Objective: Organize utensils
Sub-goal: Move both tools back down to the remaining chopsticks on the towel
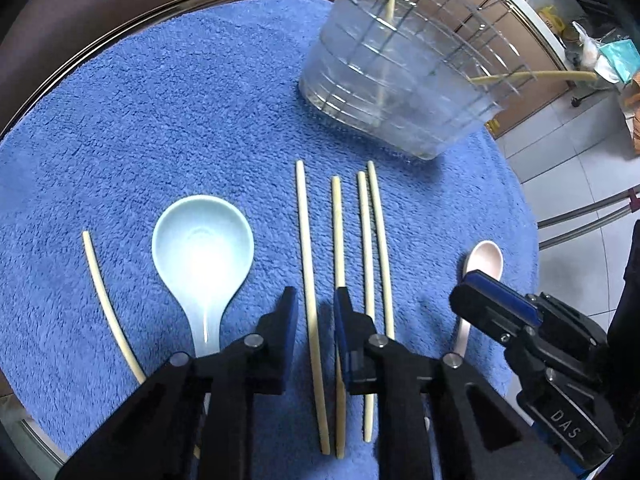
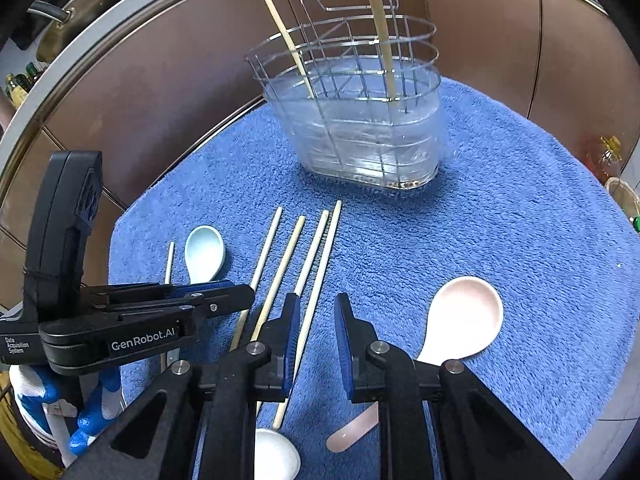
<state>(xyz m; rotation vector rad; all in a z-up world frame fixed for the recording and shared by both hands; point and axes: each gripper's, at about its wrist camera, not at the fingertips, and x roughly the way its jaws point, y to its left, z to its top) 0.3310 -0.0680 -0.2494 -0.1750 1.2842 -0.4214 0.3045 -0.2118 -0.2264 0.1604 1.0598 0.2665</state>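
Blue towel (image 1: 160, 128) under both steeply down-tilted hand-held grippers, left (image 1: 316, 300) straddling a chopstick (image 1: 310, 280) ungripped, right (image 2: 318, 308) empty, unclenched.

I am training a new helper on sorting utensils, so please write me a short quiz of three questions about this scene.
1. How many chopsticks stand in the wire holder?
2. True or false: the pink spoon lies inside the wire holder.
3. What lies between the jaws of the left gripper? A) a chopstick B) a fork C) nothing

Key: 1. Two. 2. False, it lies on the blue towel. 3. A.
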